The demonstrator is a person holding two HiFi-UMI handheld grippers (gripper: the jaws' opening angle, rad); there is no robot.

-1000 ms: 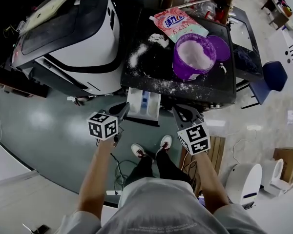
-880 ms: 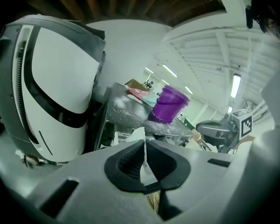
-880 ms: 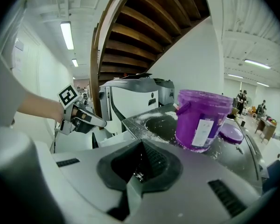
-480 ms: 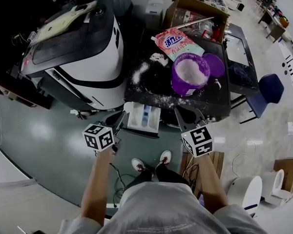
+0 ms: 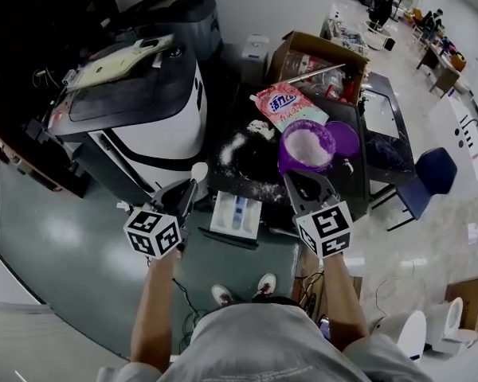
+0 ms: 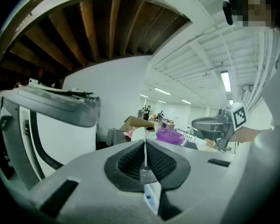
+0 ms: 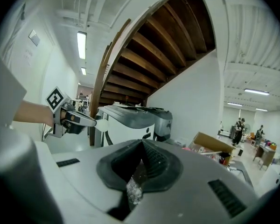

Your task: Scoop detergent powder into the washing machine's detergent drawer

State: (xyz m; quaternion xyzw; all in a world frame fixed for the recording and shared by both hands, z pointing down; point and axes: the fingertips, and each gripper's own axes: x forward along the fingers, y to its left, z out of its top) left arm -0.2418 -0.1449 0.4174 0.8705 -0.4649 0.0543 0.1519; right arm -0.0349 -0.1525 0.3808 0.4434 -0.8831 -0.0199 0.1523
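**Both arms out in front, both grippers closed**

From the head view, the left forearm (image 5: 154,309) and the right forearm (image 5: 340,301) reach forward and down. They run roughly parallel and well apart, and each ends behind its gripper's marker cube. The left gripper (image 5: 188,191) points forward and slightly inward. Its jaws are pressed together on the thin handle of a white scoop (image 5: 199,170), whose round bowl sticks out past the tips. The right gripper (image 5: 306,183) points forward at about the same reach as the left. Its jaws are closed pad to pad, and its own view shows no gap between them.
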